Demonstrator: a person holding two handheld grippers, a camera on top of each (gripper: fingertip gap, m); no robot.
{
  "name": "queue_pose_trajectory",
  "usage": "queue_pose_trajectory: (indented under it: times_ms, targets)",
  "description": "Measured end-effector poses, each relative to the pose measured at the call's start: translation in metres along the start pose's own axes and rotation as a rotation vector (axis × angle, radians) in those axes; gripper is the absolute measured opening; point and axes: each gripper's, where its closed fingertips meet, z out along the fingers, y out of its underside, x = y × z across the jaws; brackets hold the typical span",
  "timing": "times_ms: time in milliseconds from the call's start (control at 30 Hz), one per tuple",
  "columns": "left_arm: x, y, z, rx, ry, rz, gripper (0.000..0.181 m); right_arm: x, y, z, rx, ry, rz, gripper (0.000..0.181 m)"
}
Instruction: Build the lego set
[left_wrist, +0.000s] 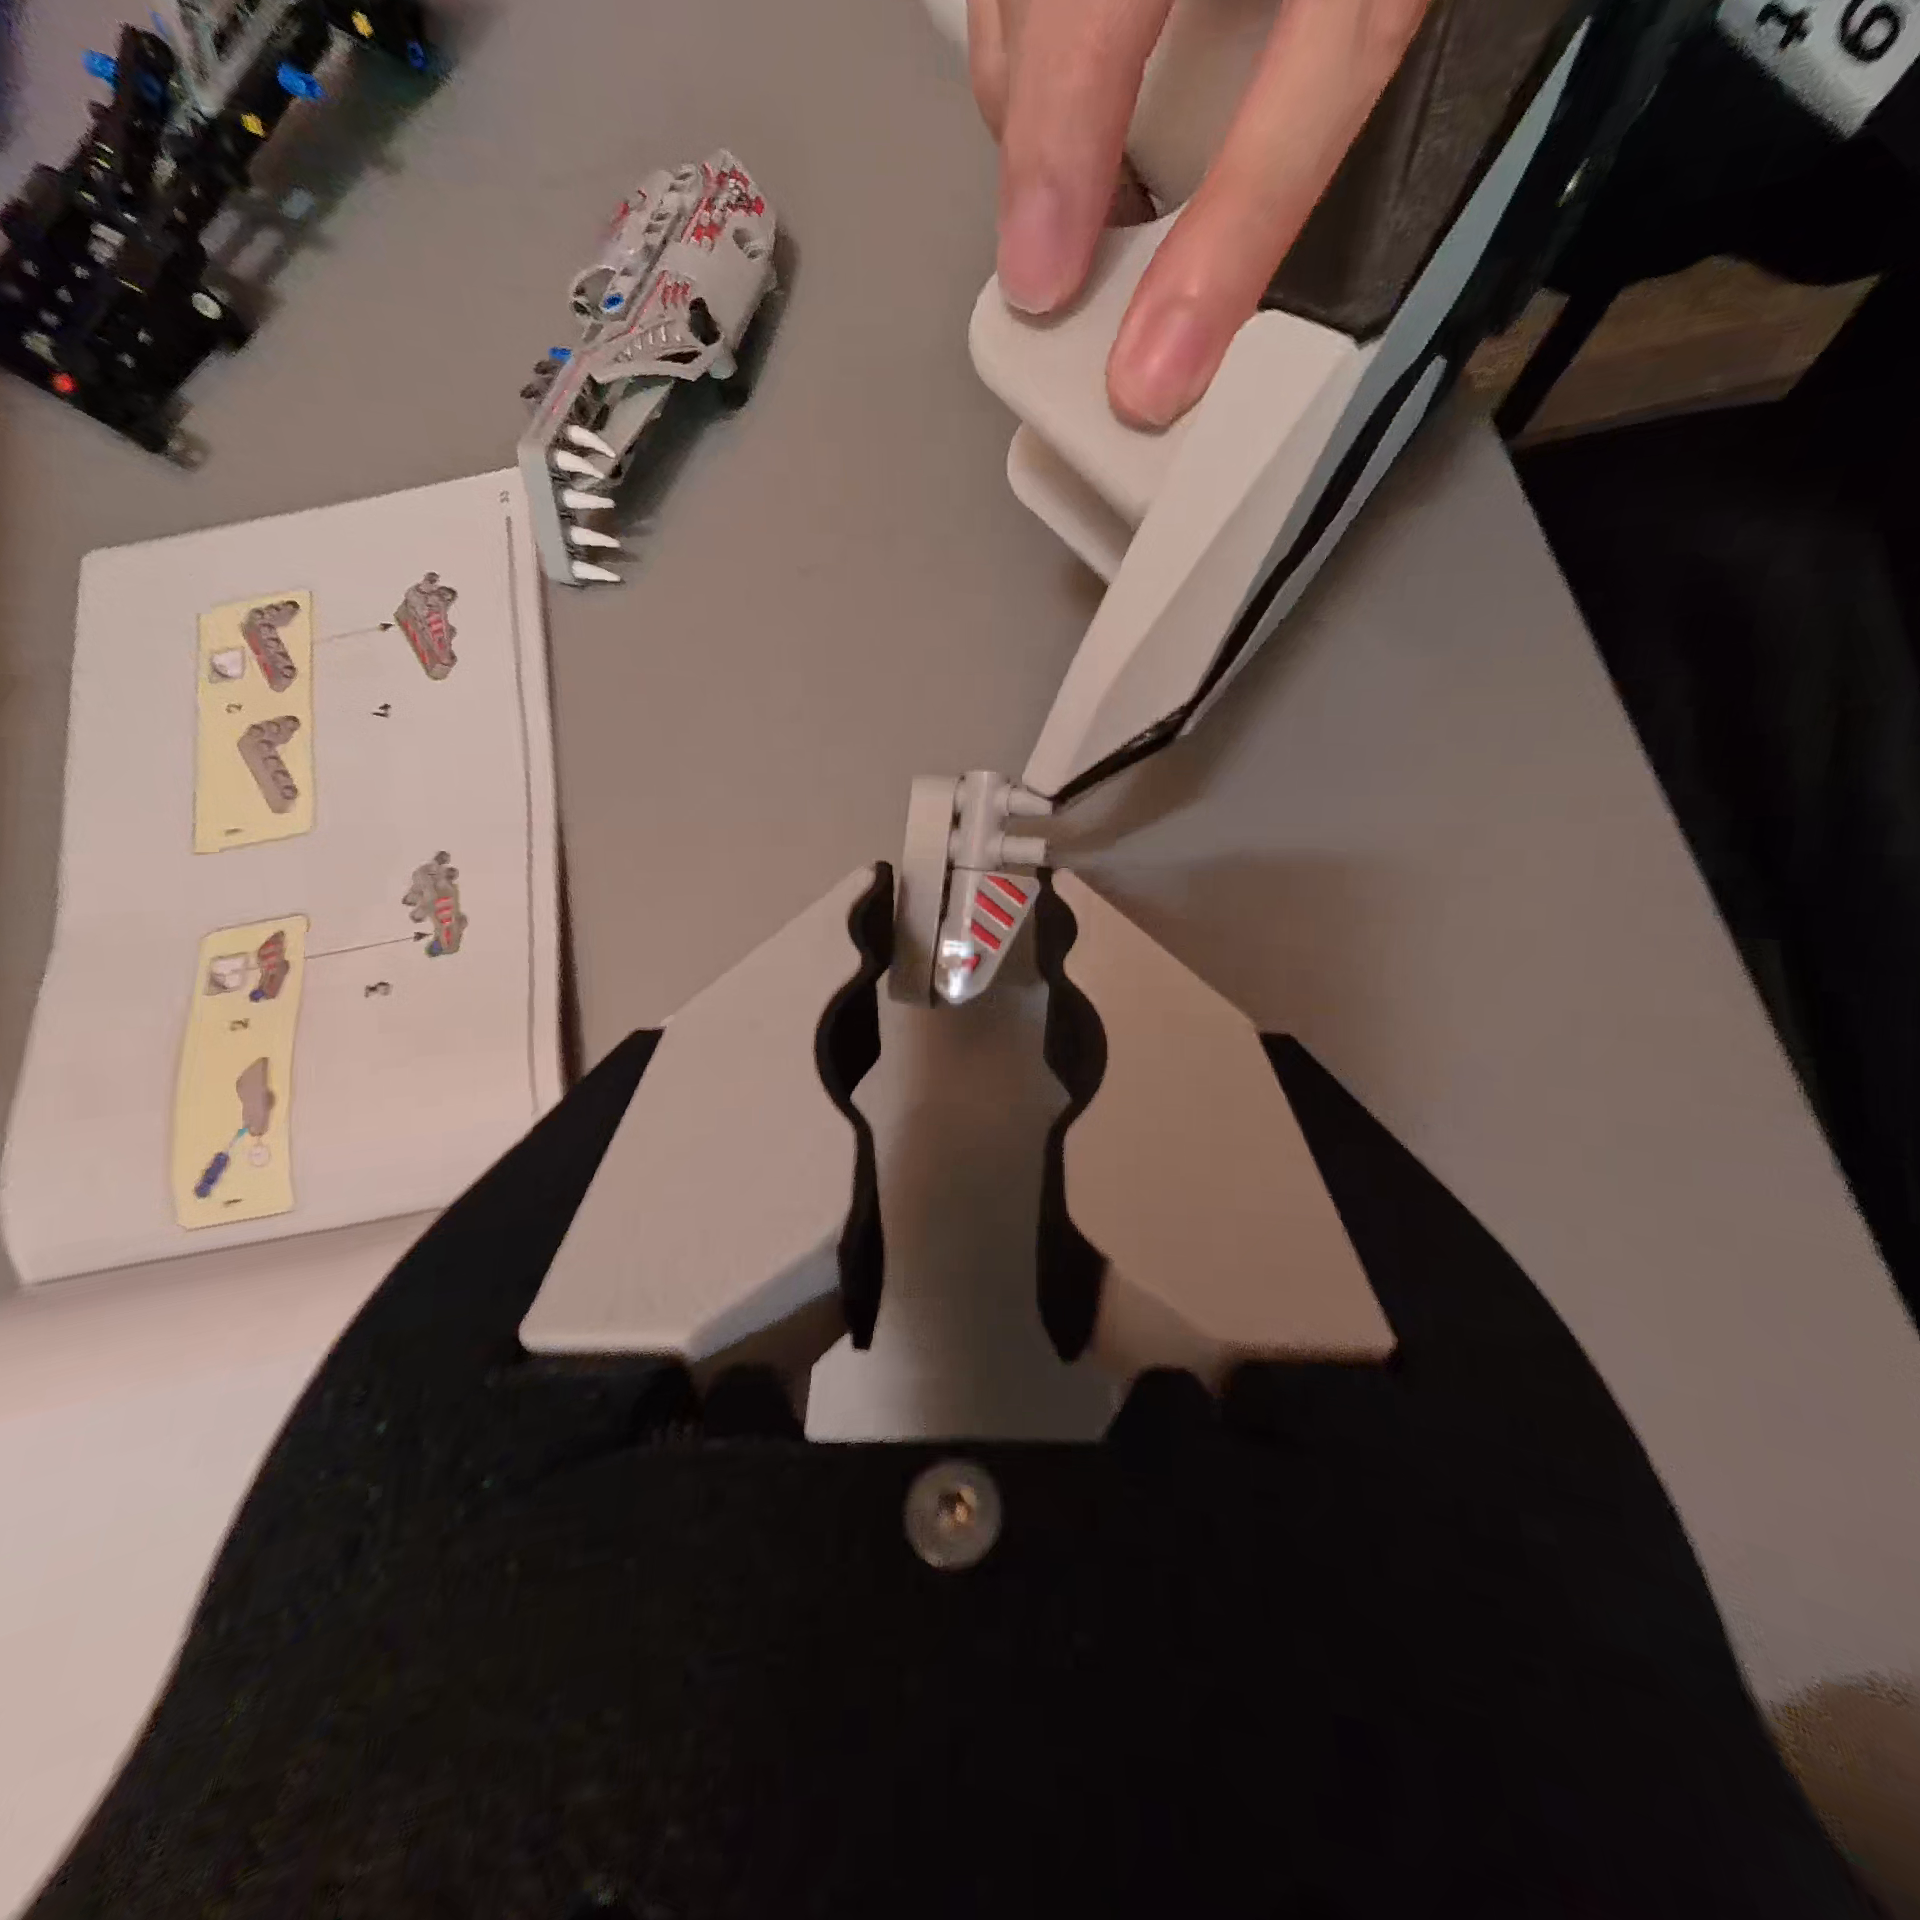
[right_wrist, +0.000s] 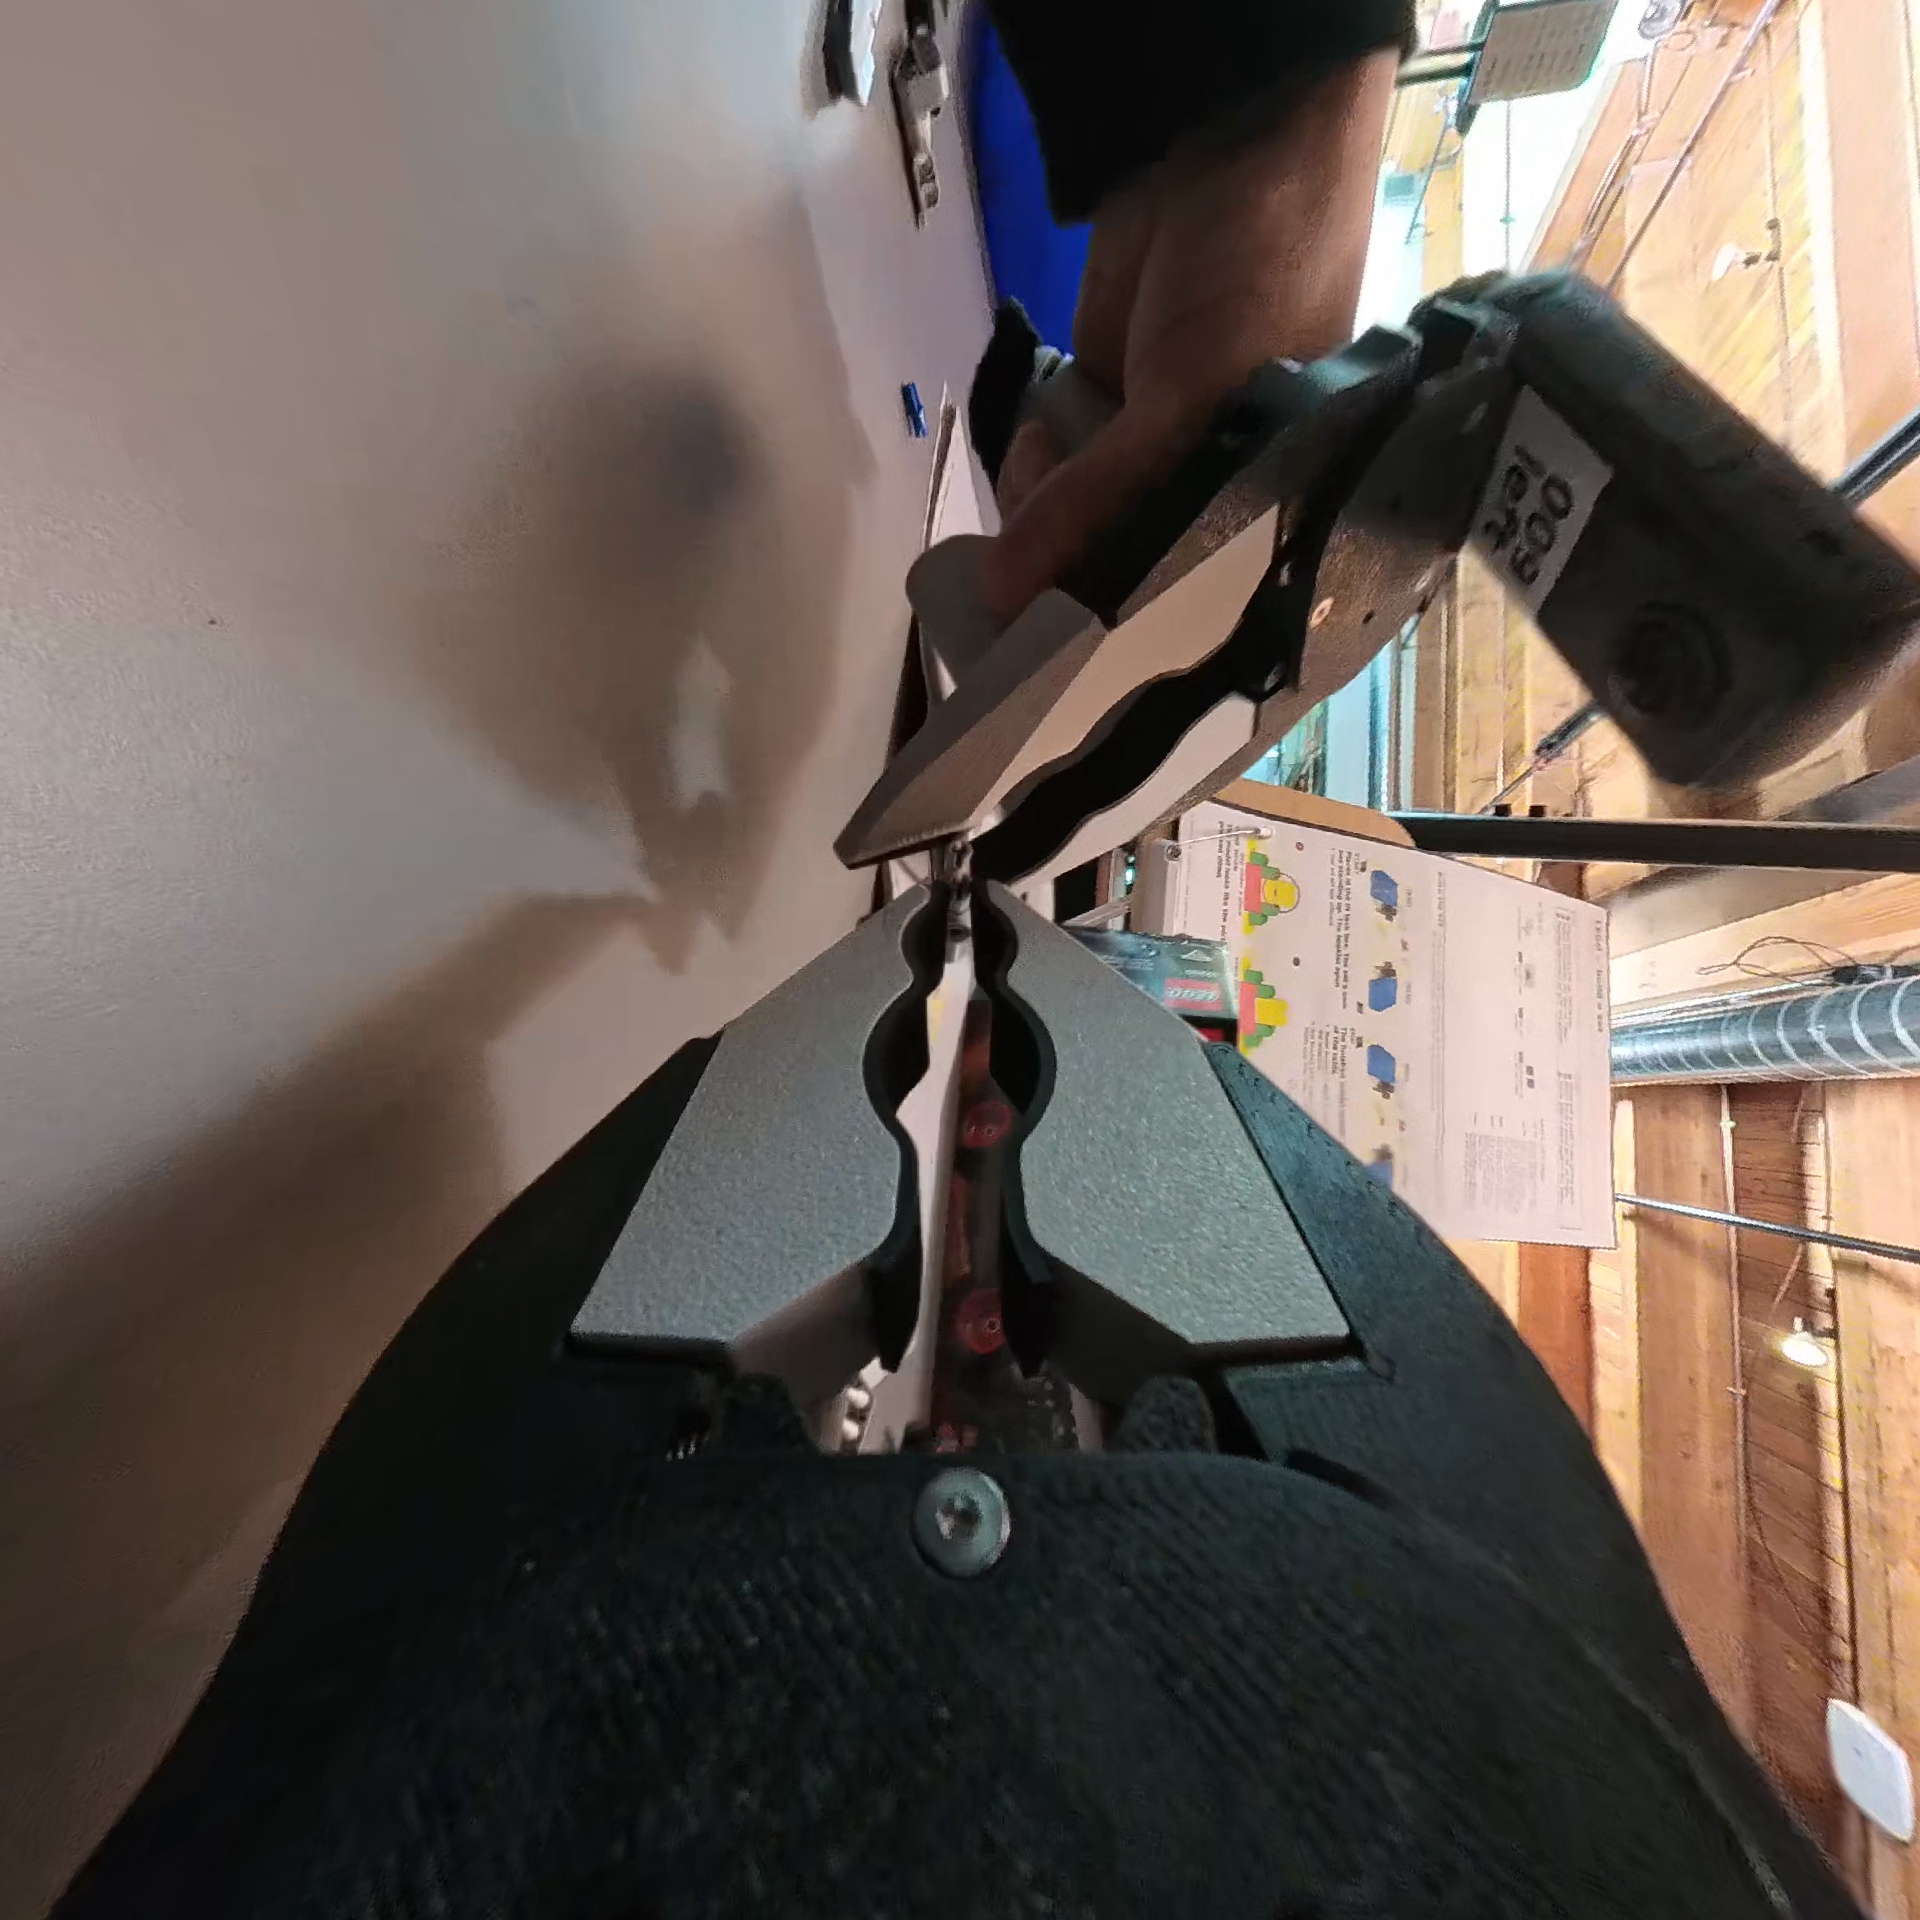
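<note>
Step in hand: joining two small lego bits in mid-air, above the desk (left_wrist: 1351, 935) near its right edge. Left gripper (left_wrist: 966, 935) is clenched on a grey piece with red stripes (left_wrist: 987, 925), pinched between the fingertips. Right gripper (left_wrist: 1039, 800) comes in from the top right w/ a hand (left_wrist: 1122, 208) on its trigger; its tips look closed on a small pin connector (left_wrist: 992, 821) that touches the top of the striped piece.

In the right wrist view the right gripper (right_wrist: 961, 914) shows jaws nearly together on something thin & dark; can't tell exactly what, too small. Left gripper's tips (right_wrist: 914, 831) meet it there.

Booklet (left_wrist: 312, 883) lies open toward the desk's left edge, w/ the half-built toothed model (left_wrist: 665, 332) just beyond it and a dark build (left_wrist: 135, 229) at the far left corner.

Next, prob.: push the pins square into the holes, keep both grips firm, then seat fully before letting go on the right.
</note>
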Motion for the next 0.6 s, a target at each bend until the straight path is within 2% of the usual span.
queue_pose_trajectory:
  times_ms: [33,67,100,200,233,300,400,500,600]
  targets:
    - [-0.002,-0.001,0.0,0.006,-0.021,0.02,0.024,-0.001,0.002,0.0,-0.001,-0.008,0.016,0.003]
    - [-0.003,-0.002,0.0,0.019,-0.042,0.041,0.023,-0.002,0.002,-0.001,0.011,-0.018,0.049,0.006]
    - [-0.005,-0.005,0.0,0.038,-0.066,0.068,0.023,-0.005,0.002,-0.001,0.027,-0.045,0.119,0.017]
    - [-0.006,-0.013,-0.001,0.084,-0.132,0.191,0.023,-0.016,0.009,-0.001,0.039,-0.209,0.554,0.055]
    - [-0.008,-0.014,-0.001,0.086,-0.164,0.233,0.023,-0.013,0.01,-0.001,0.055,-0.233,0.695,0.06]
    - [-0.009,-0.014,0.0,0.089,-0.209,0.307,0.023,0.003,0.016,-0.001,0.101,-0.197,0.921,0.056]
    - [-0.013,-0.017,0.0,0.101,-0.288,0.403,0.023,0.013,0.021,-0.004,0.159,-0.242,1.168,0.045]
    - [-0.014,-0.022,-0.001,0.121,-0.345,0.488,0.021,0.012,0.019,-0.005,0.204,-0.313,1.302,0.031]
    - [-0.011,-0.027,-0.001,0.159,-0.365,0.533,0.02,0.009,0.023,-0.003,0.188,-0.316,1.322,0.036]
